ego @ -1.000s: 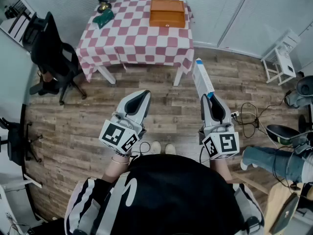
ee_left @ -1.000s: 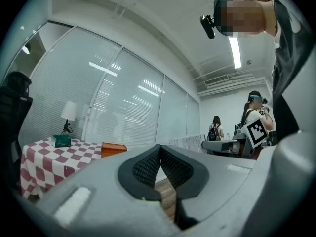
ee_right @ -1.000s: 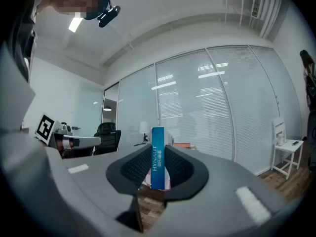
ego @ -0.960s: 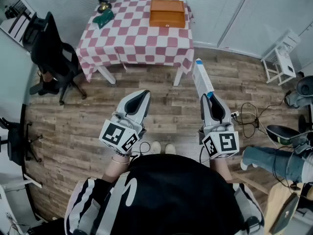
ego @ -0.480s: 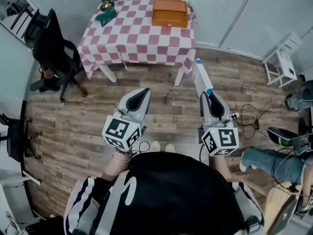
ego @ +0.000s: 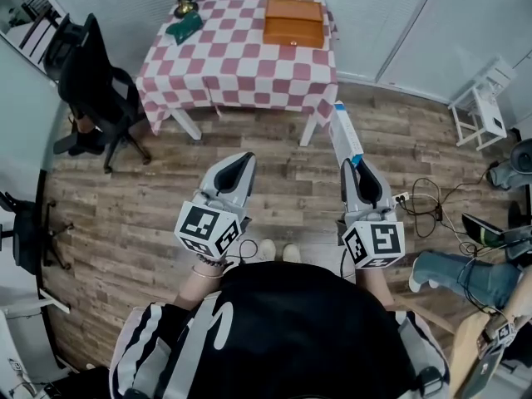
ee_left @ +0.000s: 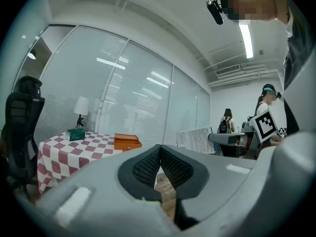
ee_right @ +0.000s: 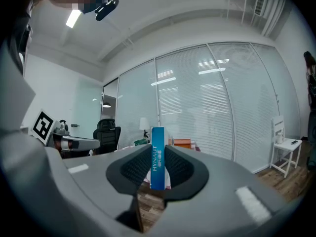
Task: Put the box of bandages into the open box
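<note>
Our right gripper [ego: 359,173] clamps the box of bandages [ee_right: 157,157] by one end, well apart from the orange box [ego: 293,22] on the checkered table [ego: 241,65]. Our left gripper [ee_left: 159,154] is closed and empty. Held so, the box may pivot or slip while carried.

This is an office-type workroom — full-height glass partitions [ee_left: 128,98] hung with slatted blinds close it off, and a strip light [ee_left: 245,36] and a ceiling vent [ee_left: 228,69] sit overhead. In the head view a black swivel chair [ego: 91,98] stands at ten o'clock and another [ego: 29,239] at nine, a table under a pink-checked cloth [ego: 237,65] at twelve, and loose cables [ego: 428,198] lie on the plank floor [ego: 125,198] at three. In the left gripper view, people [ee_left: 228,121] stand further back in the room.
</note>
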The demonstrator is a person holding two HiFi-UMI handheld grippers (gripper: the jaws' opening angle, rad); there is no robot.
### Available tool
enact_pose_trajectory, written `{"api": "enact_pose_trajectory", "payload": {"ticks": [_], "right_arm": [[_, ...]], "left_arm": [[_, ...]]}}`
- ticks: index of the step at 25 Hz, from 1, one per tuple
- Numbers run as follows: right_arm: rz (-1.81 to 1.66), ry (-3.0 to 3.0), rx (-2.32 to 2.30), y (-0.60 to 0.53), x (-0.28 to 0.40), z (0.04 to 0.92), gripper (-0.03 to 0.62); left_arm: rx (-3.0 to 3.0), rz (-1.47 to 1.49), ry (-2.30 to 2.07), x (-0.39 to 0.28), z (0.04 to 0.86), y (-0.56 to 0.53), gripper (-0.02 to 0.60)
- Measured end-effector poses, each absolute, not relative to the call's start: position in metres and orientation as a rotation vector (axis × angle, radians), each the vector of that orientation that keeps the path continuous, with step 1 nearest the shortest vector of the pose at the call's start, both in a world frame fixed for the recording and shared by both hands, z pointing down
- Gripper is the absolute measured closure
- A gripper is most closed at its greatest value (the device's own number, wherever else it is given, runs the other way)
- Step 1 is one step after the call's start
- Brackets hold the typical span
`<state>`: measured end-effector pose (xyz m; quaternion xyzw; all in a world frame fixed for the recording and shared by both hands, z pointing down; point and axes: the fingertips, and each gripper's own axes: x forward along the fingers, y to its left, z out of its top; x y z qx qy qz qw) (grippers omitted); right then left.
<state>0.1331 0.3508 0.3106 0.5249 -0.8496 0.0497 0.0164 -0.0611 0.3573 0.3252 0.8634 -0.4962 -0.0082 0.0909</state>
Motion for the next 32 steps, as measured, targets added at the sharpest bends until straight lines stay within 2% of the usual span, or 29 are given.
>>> {"api": "enact_pose_trajectory", "payload": {"ticks": [20,32], "right_arm": [[0.216,-2.599,1.746,0.373,0.098,0.333,0.511],[0.186,-2.602,1.767,0.337,0.105,0.327,0.511]], "left_arm": [[2.632,-0.052,-1.355,-0.091,0.342,0.367,0.581],[2.645,-0.063,-1.35,-0.086,0.338,0.329,0.581]]}}
